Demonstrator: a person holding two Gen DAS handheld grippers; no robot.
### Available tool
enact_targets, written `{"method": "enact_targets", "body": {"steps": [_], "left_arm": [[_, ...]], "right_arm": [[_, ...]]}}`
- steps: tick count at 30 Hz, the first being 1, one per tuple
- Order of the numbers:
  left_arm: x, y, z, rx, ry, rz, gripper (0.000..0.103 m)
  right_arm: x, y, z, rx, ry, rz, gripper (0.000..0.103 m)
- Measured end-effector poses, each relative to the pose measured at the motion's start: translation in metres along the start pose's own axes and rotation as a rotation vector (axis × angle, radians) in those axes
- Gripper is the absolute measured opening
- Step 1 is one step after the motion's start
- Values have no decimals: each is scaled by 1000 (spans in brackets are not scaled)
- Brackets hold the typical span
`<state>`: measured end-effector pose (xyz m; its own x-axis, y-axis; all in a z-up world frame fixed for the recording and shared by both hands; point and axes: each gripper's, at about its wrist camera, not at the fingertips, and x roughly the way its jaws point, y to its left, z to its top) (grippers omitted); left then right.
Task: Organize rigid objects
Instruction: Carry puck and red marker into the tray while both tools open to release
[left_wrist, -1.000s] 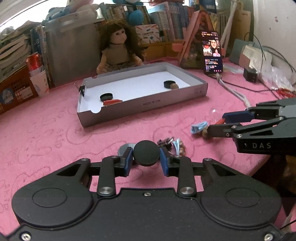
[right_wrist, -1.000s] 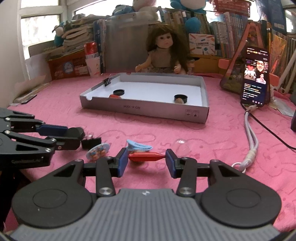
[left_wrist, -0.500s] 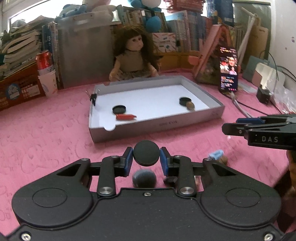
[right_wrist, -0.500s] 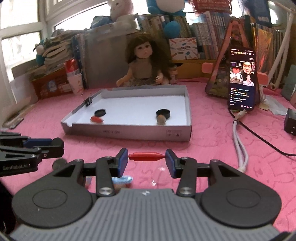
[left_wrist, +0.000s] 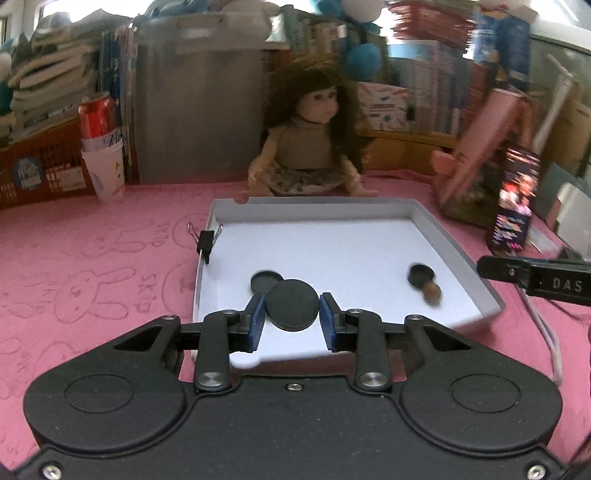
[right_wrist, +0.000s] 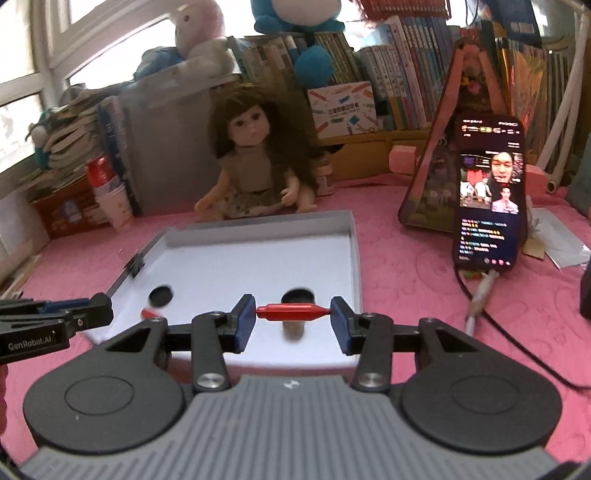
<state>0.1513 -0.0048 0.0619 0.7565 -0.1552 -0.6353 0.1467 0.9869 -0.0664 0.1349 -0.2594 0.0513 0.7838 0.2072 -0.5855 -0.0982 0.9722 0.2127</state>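
The left gripper (left_wrist: 291, 314) clamps a flat round black disc (left_wrist: 292, 305) between its blue pads, above the shallow grey cardboard tray (left_wrist: 458, 243). The right gripper (right_wrist: 293, 323) pinches a slim red plastic spindle (right_wrist: 293, 312) endwise over the tray's near edge.

White letters "DAS" stand on the side of the black right claw (left_wrist: 491, 268), seen at the right edge of the left wrist view, right of the left claw (left_wrist: 292, 309); "GenRobot.AI" is printed in pale letters on the black body of the left claw (right_wrist: 96, 309), left of the right claw (right_wrist: 293, 311); "SKIP" is embossed beside rabbit outlines on the pink desk cover (left_wrist: 92, 280), left of the left claw; the lit black phone (right_wrist: 487, 195), beyond and right of the right claw, shows text too small to read.
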Motion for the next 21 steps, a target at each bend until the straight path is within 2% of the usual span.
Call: {"method": "enact_targets", "body": {"steps": [10,15,21], "left_arm": [[75,4,44,-30,74,78,30],[105,7,52,-38,112,112,30],[131,7,51,-23,134,158,30]], "right_arm": [[71,-11,36,57,120,-38,50],[100,-7,37,60,185,-54,50],[119,-1,37,46,209,-73,50]]}}
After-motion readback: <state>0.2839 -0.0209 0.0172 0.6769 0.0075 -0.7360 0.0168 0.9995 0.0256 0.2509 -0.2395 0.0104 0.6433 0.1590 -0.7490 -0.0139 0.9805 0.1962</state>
